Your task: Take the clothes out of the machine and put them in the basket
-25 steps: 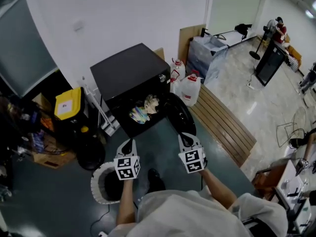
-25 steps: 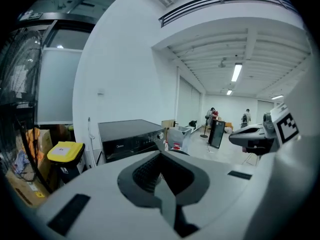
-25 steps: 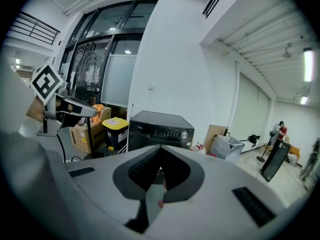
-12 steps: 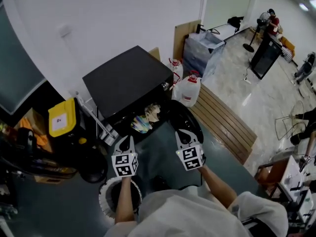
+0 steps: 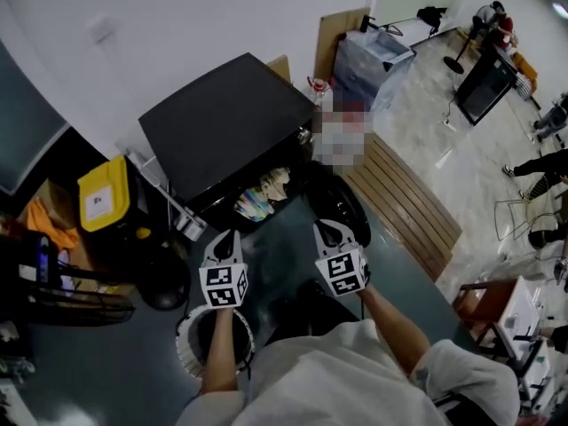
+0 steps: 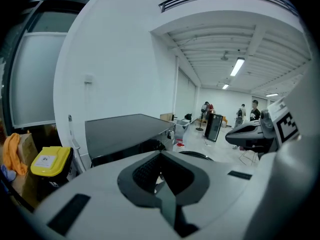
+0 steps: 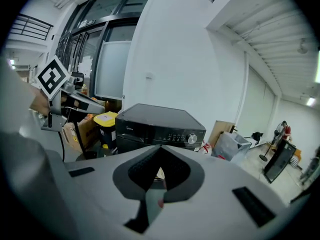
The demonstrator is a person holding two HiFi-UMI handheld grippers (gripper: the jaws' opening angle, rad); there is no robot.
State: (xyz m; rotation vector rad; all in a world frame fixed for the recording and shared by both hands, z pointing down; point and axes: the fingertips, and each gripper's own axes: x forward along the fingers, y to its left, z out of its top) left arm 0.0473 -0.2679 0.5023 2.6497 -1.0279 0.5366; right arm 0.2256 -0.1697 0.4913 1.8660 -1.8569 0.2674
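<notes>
The clothes [image 5: 263, 195] sit bunched in the mouth of the black washing machine [image 5: 222, 127], just ahead of both grippers and roughly between them, with the round door [image 5: 337, 204] swung open beside the right gripper [image 5: 325, 231]. They look like a small, loose tangle of pale and striped fabric: probably light, soft and floppy, perhaps clinging together if damp, so one piece may drag another with it or trail over the drum lip. My guess is that the best hold is a deep pinch on a thick fold at the front of the bundle, not on a thin edge that could slip free. The left gripper [image 5: 228, 238] has its jaws together with nothing between them, and the right one is likewise closed and empty, so both would need to part before taking anything. The white basket [image 5: 183, 337] stands on the floor under and behind the left gripper, half covered by the forearm. How much laundry lies deeper in the drum is hidden, and each gripper's own body blocks most of the opening in its own view.
</notes>
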